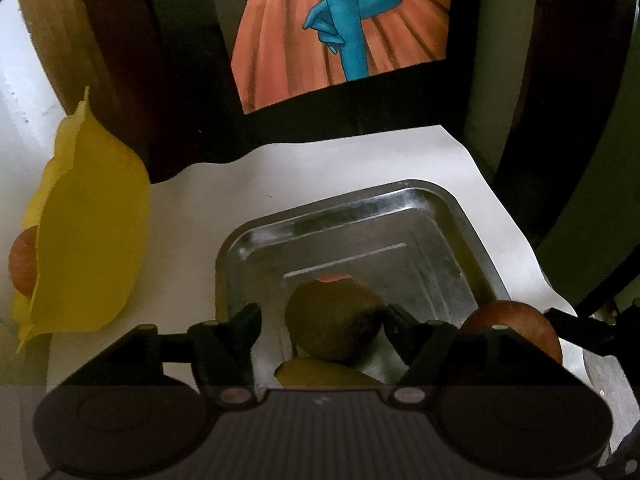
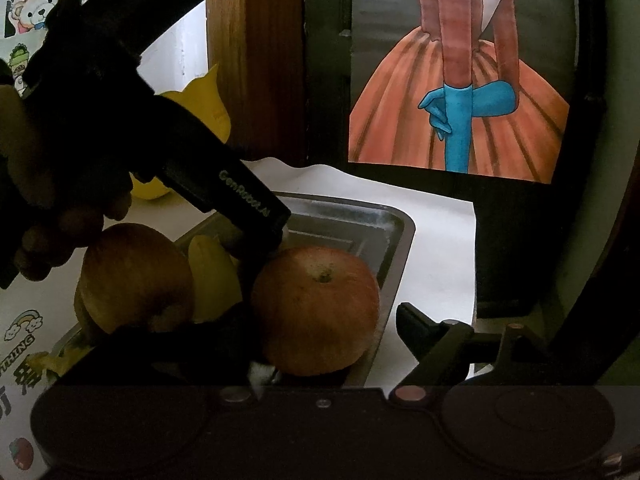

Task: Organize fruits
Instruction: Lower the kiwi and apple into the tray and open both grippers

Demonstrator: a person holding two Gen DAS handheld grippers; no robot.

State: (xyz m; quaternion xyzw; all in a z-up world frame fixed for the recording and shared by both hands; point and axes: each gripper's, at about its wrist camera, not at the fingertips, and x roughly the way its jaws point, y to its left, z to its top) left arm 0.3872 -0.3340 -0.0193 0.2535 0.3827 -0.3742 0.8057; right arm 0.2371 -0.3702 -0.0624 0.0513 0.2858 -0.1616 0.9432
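Note:
A metal tray (image 1: 440,196) lies on a white sheet. My left gripper (image 1: 322,320) stands open around a brown kiwi (image 1: 334,320) at the tray's near end; the right finger touches it and a gap shows at the left finger. A yellow banana (image 1: 320,376) lies just below the kiwi. In the right wrist view my right gripper (image 2: 324,324) is open around a red-orange apple (image 2: 316,312) in the tray (image 2: 400,216), without touching it. A second apple (image 2: 136,276) and the banana (image 2: 212,276) lie to its left. A hand holds the left gripper's black body (image 2: 224,196) above them.
A yellow petal-edged bowl (image 1: 88,232) stands left of the tray with a round orange fruit (image 1: 22,264) behind its rim. A painting of an orange skirt (image 1: 340,32) leans at the back, beside a wooden post (image 2: 256,60). The white sheet (image 1: 320,168) ends at a dark gap.

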